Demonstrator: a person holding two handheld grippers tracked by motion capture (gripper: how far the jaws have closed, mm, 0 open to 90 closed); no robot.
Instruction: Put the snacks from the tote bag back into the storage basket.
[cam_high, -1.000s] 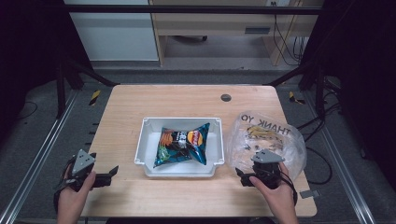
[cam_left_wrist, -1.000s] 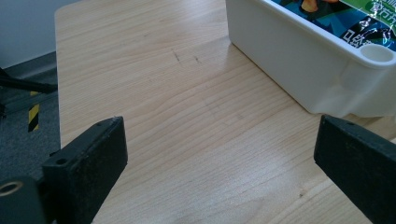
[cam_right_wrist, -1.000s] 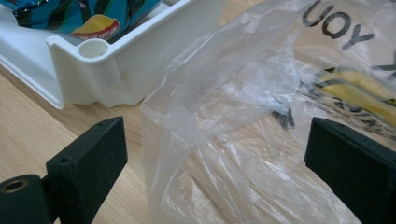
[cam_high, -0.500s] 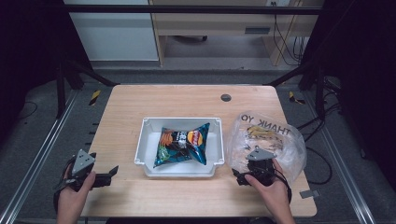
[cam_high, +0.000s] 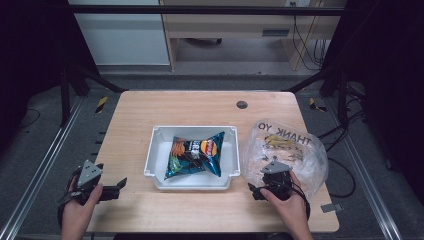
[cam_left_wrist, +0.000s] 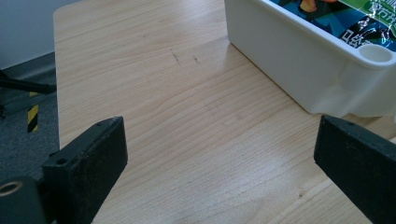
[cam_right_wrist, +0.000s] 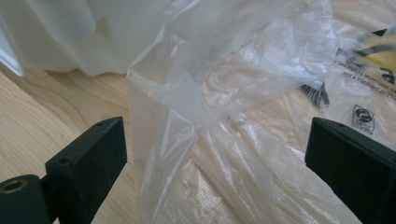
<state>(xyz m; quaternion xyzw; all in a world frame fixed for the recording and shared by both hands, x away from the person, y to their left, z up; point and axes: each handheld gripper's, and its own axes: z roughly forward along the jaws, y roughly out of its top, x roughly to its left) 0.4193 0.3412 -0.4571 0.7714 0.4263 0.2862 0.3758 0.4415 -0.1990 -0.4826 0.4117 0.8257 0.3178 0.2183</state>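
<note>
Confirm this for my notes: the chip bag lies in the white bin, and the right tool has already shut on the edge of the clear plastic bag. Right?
Not quite. The chip bag does lie in the white bin, but the right tool is open: in the right gripper view its jaws stand wide apart, with the edge of the clear plastic bag between them, not yet pinched.

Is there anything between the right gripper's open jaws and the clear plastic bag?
Nothing visible. The right gripper sits at the near edge of the plastic bag, jaws apart, with a raised fold of film already rising between them.
</note>
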